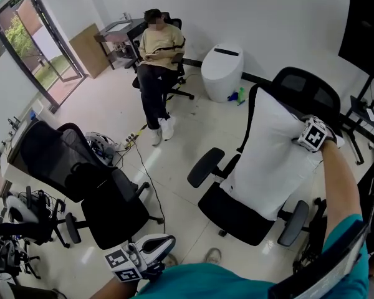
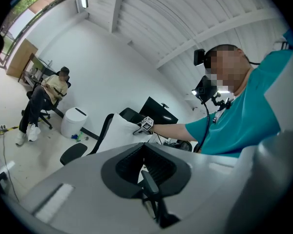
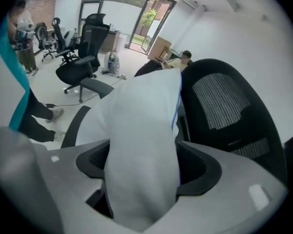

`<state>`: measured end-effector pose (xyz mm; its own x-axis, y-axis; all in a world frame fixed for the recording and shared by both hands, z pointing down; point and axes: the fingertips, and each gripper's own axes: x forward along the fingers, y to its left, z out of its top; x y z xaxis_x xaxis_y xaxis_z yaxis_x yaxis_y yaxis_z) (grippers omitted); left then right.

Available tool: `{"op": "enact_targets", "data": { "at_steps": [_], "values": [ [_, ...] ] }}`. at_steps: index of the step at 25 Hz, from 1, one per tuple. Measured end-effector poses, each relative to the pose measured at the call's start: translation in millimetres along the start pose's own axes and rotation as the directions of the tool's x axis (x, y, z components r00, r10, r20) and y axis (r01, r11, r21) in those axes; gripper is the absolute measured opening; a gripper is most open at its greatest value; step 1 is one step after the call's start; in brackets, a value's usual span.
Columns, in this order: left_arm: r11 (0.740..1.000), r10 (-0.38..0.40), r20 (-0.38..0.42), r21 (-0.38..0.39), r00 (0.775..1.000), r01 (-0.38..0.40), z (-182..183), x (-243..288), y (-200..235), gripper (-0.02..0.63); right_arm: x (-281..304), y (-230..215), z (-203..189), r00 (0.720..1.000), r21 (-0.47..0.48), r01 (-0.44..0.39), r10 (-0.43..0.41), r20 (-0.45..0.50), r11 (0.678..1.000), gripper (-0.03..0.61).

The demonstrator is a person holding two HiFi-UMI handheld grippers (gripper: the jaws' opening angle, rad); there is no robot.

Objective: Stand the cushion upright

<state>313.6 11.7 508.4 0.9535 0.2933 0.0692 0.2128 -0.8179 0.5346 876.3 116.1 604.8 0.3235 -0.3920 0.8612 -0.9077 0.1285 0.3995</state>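
Observation:
A white cushion (image 1: 268, 161) stands upright on the seat of a black office chair (image 1: 234, 215) and leans on its mesh backrest (image 1: 306, 87). My right gripper (image 1: 301, 139) is at the cushion's top right corner. In the right gripper view the cushion (image 3: 141, 130) fills the gap between the wide-apart jaws of that gripper (image 3: 141, 199), and the pads are hidden behind it. My left gripper (image 1: 151, 249) hangs low by my body, far from the chair. Its jaws (image 2: 151, 194) look closed together with nothing held. From there the cushion (image 2: 118, 130) and right gripper (image 2: 142, 126) show in the distance.
A second black office chair (image 1: 106, 198) stands to the left, with a cable (image 1: 146, 167) running over the floor past it. A person (image 1: 157, 55) sits at the back beside a white bin (image 1: 223, 70). A dark screen on a stand (image 1: 368, 23) is at the right.

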Motion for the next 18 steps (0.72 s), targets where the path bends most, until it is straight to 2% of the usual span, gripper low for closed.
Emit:
{"op": "enact_targets", "data": {
  "at_steps": [1,2,4,6,8,10,12,15,18],
  "values": [
    [1.0,0.003,-0.002,-0.001,1.0,-0.003,-1,0,0,0.012,2,-5,-3,1.0,0.021,0.028,-0.028,-0.015,0.999,0.424],
    [1.0,0.005,-0.004,-0.001,1.0,-0.005,-1,0,1,0.012,2,-10,-8,0.998,0.054,0.049,-0.047,-0.039,0.997,0.44],
    [1.0,0.003,-0.004,-0.001,1.0,-0.003,0,2,2,0.012,-1,-14,-23,0.992,0.166,0.073,-0.055,-0.113,0.983,0.508],
    [1.0,-0.009,-0.003,-0.003,1.0,0.009,0,5,2,0.012,-8,-21,-29,0.986,0.271,0.11,-0.071,-0.151,0.956,0.558],
    [1.0,-0.029,-0.006,-0.004,1.0,0.029,0,9,0,0.012,-20,-29,-30,0.982,0.347,0.155,-0.104,-0.161,0.925,0.574],
    [0.999,-0.053,-0.013,-0.003,0.999,0.053,1,14,-3,0.012,-32,-28,-30,0.985,0.393,0.145,-0.097,-0.14,0.908,0.574],
    [0.997,-0.077,-0.017,0.003,0.997,0.077,2,18,-6,0.012,-46,-25,-31,0.989,0.399,0.138,-0.106,-0.1,0.906,0.572],
    [0.994,-0.11,-0.018,0.01,0.994,0.11,4,22,-9,0.012,-84,-28,-34,0.978,0.39,0.204,-0.207,-0.036,0.898,0.526],
    [0.99,-0.141,-0.02,0.007,0.99,0.142,6,25,-9,0.012,-124,-21,-35,0.953,0.42,0.255,-0.301,0.045,0.871,0.493]
  ]
}}
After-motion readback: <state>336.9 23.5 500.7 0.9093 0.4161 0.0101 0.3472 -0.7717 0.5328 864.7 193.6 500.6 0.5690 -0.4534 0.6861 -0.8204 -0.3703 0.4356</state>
